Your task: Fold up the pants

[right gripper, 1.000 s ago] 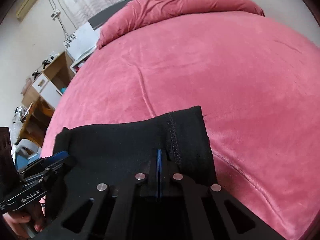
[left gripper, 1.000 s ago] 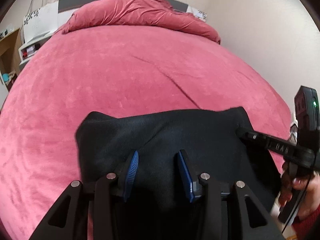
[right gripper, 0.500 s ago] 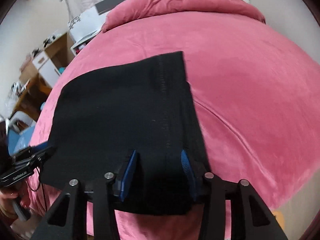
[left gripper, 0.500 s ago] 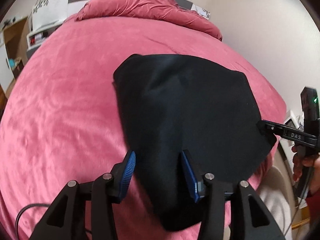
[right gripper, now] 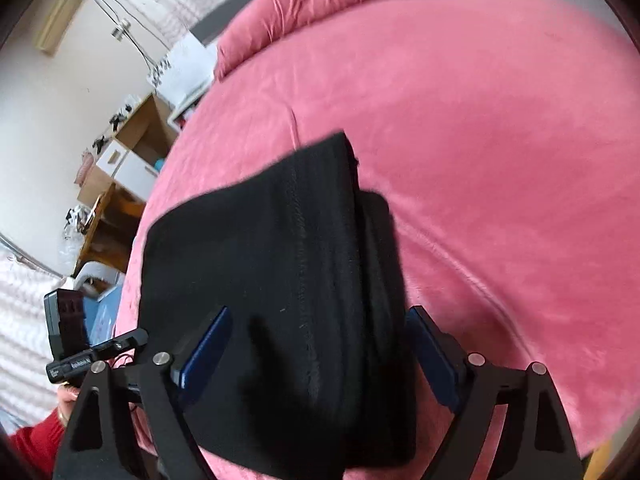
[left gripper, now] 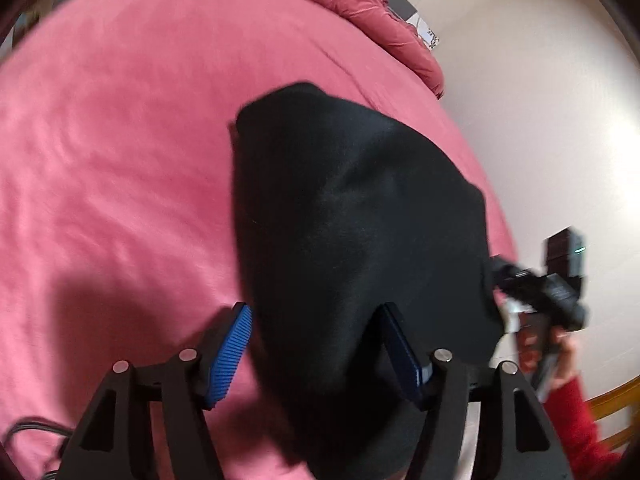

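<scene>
Black pants [left gripper: 352, 232] lie folded on the pink bed [left gripper: 120, 140], near its front edge. My left gripper [left gripper: 320, 336] hovers over their near left part, jaws opening, blue pads well apart and pressing nothing; cloth lies below and between them. In the right wrist view the pants [right gripper: 272, 256] show a stitched seam and stacked layers at their right side. My right gripper [right gripper: 320, 344] stands over the near right part, jaws opening, its pads clear of the cloth. Each gripper shows in the other's view: the right one [left gripper: 540, 288], the left one [right gripper: 100, 352].
A bunched pink duvet [left gripper: 360, 0] lies at the head of the bed. Wooden shelves and white boxes [right gripper: 120, 168] stand left of the bed, a pale wall [left gripper: 540, 120] on the right. A red-sleeved hand [left gripper: 568, 392] holds the right gripper.
The right gripper was shut on the pants' edge and has let go. Both sets of jaws widened. The pants went from bunched near the grippers to laid out flat on the bed.
</scene>
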